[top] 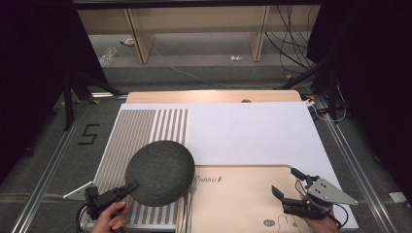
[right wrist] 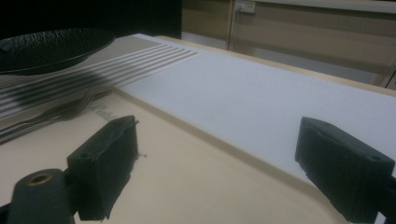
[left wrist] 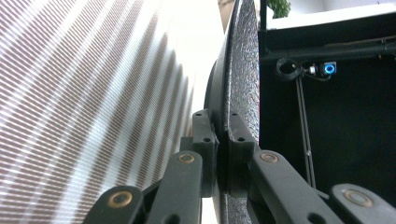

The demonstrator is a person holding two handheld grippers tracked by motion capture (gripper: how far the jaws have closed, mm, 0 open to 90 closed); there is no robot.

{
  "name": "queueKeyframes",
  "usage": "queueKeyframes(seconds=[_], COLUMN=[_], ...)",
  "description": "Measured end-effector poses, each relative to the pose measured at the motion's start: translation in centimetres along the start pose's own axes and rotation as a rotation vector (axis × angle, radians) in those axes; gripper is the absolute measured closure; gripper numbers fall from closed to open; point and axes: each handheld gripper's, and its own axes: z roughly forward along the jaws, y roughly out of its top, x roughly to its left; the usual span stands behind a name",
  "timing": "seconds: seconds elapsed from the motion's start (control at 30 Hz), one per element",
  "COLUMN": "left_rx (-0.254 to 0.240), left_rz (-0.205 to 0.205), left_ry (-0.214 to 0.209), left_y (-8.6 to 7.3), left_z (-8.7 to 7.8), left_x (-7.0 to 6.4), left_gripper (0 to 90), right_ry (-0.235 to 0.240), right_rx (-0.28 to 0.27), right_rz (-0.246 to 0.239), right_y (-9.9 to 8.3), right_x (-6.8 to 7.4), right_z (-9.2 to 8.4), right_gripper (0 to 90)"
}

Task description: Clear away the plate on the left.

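The left gripper [top: 130, 186] has its jaws clamped tight on the near rim of the black textured plate [top: 160, 172], which sits tilted over the striped placemat [top: 128, 133] at the left of the table, its right edge reaching toward the beige tray [top: 233, 194]. From the left gripper view the plate's [left wrist: 240, 70] rim runs edge-on between the two pads, one on each face. Over on the right, the right gripper [top: 286, 182] hangs above the beige tray with jaws spread wide and nothing between them, a fork [right wrist: 70, 112] lying at the tray's left edge.
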Motion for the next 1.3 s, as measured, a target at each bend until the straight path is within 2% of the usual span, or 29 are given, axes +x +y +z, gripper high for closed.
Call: queueKeyframes(seconds=[0.13,0.27,0.4,1.3], left_rx=[0.027,0.068,0.096,0.342], left_rz=[0.007,0.001,0.023,0.117], left_ry=[-0.007,-0.033,-0.037,-0.018], left_y=[-0.6,-1.1,-1.7,-6.4], left_z=[0.6,1.3,1.9,7.8], left_x=[-0.4,-0.5,-1.0,-2.8], left_gripper=[85.1,85.1,85.1,85.0], right_ry=[0.000,0.000,-0.001,-0.003], right_rx=[0.001,-0.001,0.001,-0.005], right_rz=[-0.001,0.001,0.004,0.006], right_y=[0.0,0.0,0.0,0.0], right_x=[0.0,0.0,0.0,-0.1], right_z=[0.0,0.0,0.0,-0.1], right_gripper=[13.9,13.9,13.9,13.9])
